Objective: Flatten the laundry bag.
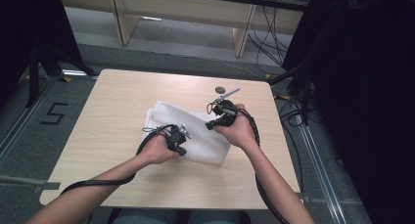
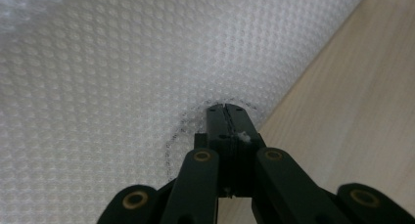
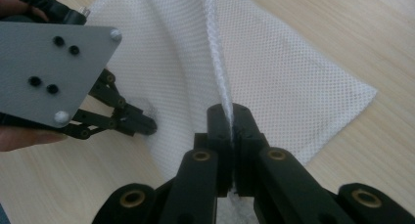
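Cloth: white mesh cloth [image 1: 188,133] lying on the table [image 1: 112,131], near its middle, between the two grippers; part of it is lifted off the wood at the right gripper.
Cloth surface: a fine dotted weave; a thick hemmed edge [image 3: 215,53] runs up from the right gripper's jaws.
Left gripper: left gripper [image 2: 226,117] has its jaws closed together, tips pressed down on the cloth near its edge, with a bit of mesh puckered round them; bare wood lies just beside.
Right gripper: right gripper [image 3: 230,119] has its jaws closed on the hemmed edge, which comes out between the tips.
Hands: left hand [image 1: 159,150] at the cloth's near-left side, right hand [image 1: 237,128] at its right side.
Other things: a small round disc [image 1: 220,90] and a thin rod [image 1: 230,93] lie on the table beyond the right hand, apart from the cloth.
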`<state>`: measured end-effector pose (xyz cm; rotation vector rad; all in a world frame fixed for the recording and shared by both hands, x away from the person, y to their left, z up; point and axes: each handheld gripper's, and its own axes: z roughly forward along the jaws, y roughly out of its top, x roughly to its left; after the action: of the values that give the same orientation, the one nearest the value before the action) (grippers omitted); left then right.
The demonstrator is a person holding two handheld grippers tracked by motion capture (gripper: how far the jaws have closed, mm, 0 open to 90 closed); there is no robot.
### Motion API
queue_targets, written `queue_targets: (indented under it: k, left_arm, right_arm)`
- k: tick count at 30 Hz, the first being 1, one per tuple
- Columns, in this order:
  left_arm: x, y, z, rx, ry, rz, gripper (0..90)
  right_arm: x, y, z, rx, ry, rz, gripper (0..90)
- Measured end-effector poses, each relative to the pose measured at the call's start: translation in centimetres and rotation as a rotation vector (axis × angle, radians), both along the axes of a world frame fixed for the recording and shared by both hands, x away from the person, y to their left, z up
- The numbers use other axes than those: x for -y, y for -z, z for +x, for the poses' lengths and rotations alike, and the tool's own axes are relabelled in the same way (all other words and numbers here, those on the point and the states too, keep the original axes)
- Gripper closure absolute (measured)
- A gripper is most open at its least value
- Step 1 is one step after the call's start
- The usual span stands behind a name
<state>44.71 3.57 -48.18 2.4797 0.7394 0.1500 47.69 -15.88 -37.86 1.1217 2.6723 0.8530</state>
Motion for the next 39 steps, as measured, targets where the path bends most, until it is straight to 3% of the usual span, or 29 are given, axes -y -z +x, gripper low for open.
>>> queue_targets:
  k: [6, 13, 19, 32, 36, 37, 39]
  left_arm:
    - [-0.3, -0.3, 0.1, 0.019, 0.005, 0.0, 89.4]
    - [-3.3, -0.9, -1.3, 0.012, 0.008, 0.014, 89.4]
    - [-5.0, -0.3, -1.3, 0.0, -0.02, 0.031, 89.4]
    - [-4.4, 0.7, 1.4, -0.001, -0.097, 0.022, 89.5]
    - [-4.3, 0.7, 1.7, 0.004, -0.104, 0.022, 89.5]
    - [-4.4, 0.7, 1.7, 0.004, -0.104, 0.022, 89.5]
    - [-4.5, 0.8, 1.6, 0.004, -0.101, 0.017, 89.4]
  right_arm:
    - [0.1, -0.3, -0.2, 0.013, 0.009, 0.009, 89.2]
    - [0.5, -0.2, -0.1, 0.028, 0.014, 0.015, 89.2]
    - [0.4, -0.2, -0.3, 0.032, 0.006, 0.019, 89.2]
    - [0.3, -1.0, -0.6, 0.048, -0.006, 0.038, 89.2]
    - [0.4, -1.0, -0.7, 0.059, -0.014, 0.04, 89.2]
    - [0.3, -0.8, -0.6, 0.083, -0.029, 0.05, 89.2]
    - [0.4, -1.0, -0.8, 0.075, -0.029, 0.037, 89.2]
